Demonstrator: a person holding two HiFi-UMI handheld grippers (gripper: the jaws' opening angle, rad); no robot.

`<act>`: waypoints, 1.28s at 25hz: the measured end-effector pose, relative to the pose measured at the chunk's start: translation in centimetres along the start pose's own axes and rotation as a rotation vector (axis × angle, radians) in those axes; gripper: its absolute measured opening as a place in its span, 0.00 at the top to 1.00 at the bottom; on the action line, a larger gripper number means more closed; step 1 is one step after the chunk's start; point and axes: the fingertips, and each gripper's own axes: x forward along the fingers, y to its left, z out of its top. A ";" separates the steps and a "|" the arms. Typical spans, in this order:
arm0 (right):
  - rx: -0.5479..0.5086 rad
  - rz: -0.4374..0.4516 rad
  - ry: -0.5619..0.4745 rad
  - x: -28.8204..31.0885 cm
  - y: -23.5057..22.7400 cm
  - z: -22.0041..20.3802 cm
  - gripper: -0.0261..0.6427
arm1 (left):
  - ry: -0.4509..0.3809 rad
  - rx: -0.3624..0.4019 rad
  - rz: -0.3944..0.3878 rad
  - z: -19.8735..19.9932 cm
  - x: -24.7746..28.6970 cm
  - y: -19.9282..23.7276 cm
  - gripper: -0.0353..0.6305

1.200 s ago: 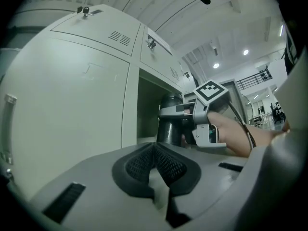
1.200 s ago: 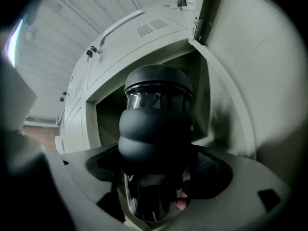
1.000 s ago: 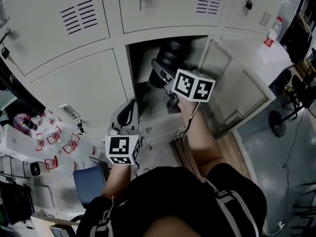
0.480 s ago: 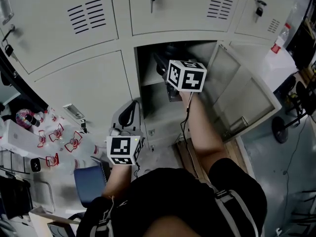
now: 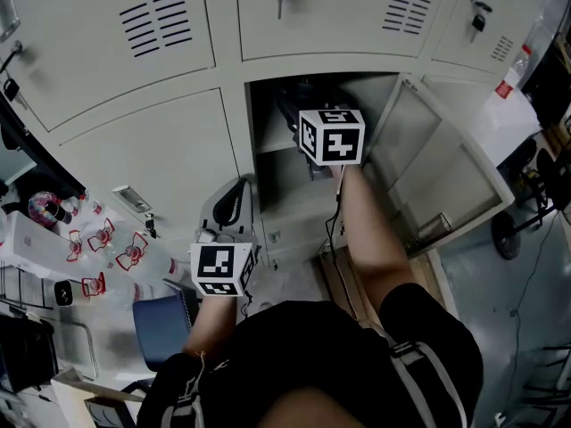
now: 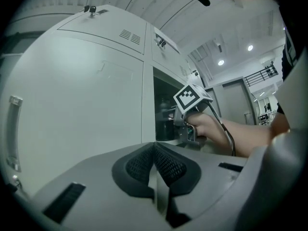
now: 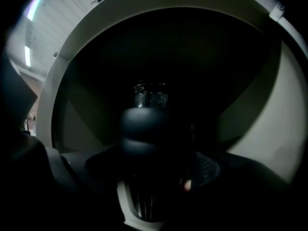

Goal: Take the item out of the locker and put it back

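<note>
The grey locker bank [image 5: 161,150] has one compartment [image 5: 278,181] open, its door [image 5: 446,176] swung out to the right. Inside that dark compartment a dark rounded item [image 7: 144,126] sits pinched between the fingers of the right gripper [image 7: 159,177]. The left gripper [image 6: 155,165] hangs nearer and to the left, before a closed door, its fingers [image 6: 139,165] pressed together on nothing.
</note>
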 end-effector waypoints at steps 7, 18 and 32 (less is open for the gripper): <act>0.011 0.064 -0.024 -0.4 0.2 -0.1 0.32 | 0.006 0.003 -0.015 0.0 0.0 -0.7 0.93; 0.047 0.043 -0.215 -8.0 0.3 2.2 0.42 | 0.005 0.006 -0.025 0.2 0.3 -1.7 0.93; 0.111 -0.020 -0.121 -14.4 -0.3 -7.5 0.94 | 0.037 0.021 -0.063 -0.7 1.4 -3.8 0.93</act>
